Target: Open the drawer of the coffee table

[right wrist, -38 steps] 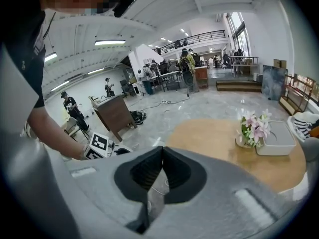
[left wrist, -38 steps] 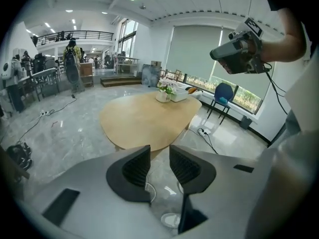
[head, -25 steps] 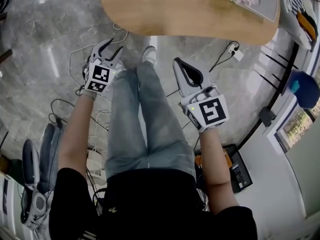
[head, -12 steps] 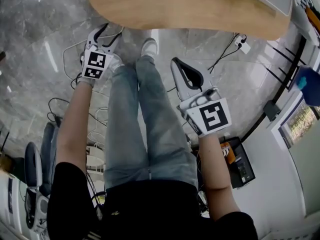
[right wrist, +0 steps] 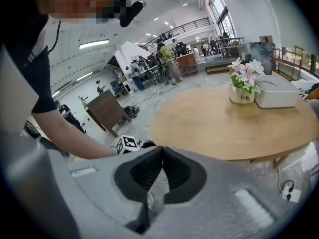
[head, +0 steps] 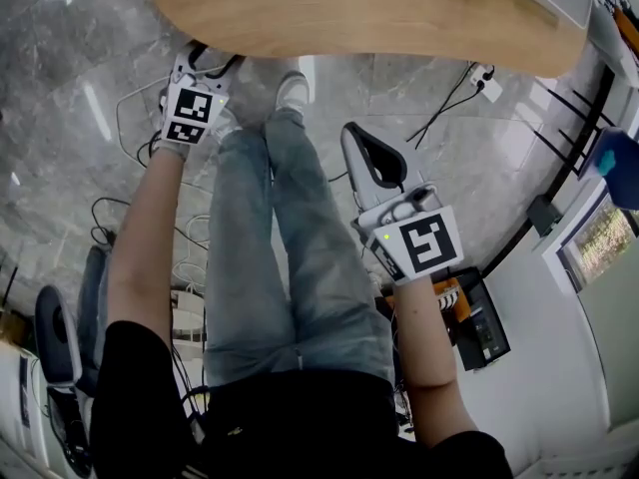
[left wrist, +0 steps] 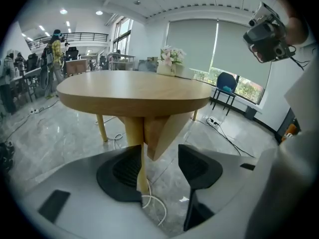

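Note:
The coffee table [head: 379, 13] is a round, light wooden top on wooden legs [left wrist: 134, 138]. Under the top hangs a wedge-shaped wooden block [left wrist: 167, 128]; I cannot make out a drawer front or handle. My left gripper [head: 206, 60] reaches just under the table's near edge, tips partly hidden by the top. In the left gripper view this gripper [left wrist: 159, 156] stands open and empty, with a leg and the block beyond the gap. My right gripper [head: 357, 136] hangs lower, over the floor short of the table, and is shut [right wrist: 161, 151] on nothing.
The person's legs [head: 290, 218] stand between the two grippers. Cables [head: 130, 128] and a power strip [head: 486, 83] lie on the marble floor. A flower pot [right wrist: 242, 91] and a white box [right wrist: 276, 91] sit on the table. A blue chair [head: 619, 168] stands at the right.
My left gripper has moved forward and down to the table's edge, its tips now under the top. My right gripper has sunk a little and stayed shut.

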Demonstrator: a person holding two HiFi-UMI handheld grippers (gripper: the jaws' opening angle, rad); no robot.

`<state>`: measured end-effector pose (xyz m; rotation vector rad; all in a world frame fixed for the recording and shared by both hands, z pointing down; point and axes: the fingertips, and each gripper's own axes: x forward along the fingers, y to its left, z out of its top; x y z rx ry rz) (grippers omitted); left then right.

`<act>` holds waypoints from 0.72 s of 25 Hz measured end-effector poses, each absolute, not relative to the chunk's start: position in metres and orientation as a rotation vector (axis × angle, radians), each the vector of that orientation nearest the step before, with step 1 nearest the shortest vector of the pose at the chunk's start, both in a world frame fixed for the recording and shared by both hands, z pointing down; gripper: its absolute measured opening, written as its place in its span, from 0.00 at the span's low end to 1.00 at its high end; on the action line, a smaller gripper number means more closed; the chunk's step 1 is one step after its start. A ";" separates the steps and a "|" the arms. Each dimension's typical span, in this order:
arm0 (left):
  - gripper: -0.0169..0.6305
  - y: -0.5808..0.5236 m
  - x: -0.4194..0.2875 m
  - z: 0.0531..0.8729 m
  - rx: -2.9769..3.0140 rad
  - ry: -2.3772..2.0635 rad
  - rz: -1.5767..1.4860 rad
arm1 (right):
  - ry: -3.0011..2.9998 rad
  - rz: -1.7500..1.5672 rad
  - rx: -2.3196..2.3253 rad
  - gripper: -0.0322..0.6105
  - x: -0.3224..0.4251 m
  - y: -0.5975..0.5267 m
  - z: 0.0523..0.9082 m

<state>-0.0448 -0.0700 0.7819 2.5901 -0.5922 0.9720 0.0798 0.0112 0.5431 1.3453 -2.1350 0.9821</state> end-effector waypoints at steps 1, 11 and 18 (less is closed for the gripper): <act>0.38 -0.072 -0.042 0.783 2.602 -0.594 0.974 | -2.134 0.988 1.345 0.05 0.080 0.012 0.545; 0.26 -0.083 -0.023 0.790 2.677 -0.522 0.974 | -2.115 1.014 1.368 0.05 0.089 0.022 0.555; 0.22 -0.077 -0.024 0.788 2.754 -0.433 1.030 | -2.096 1.012 1.374 0.05 0.091 0.025 0.557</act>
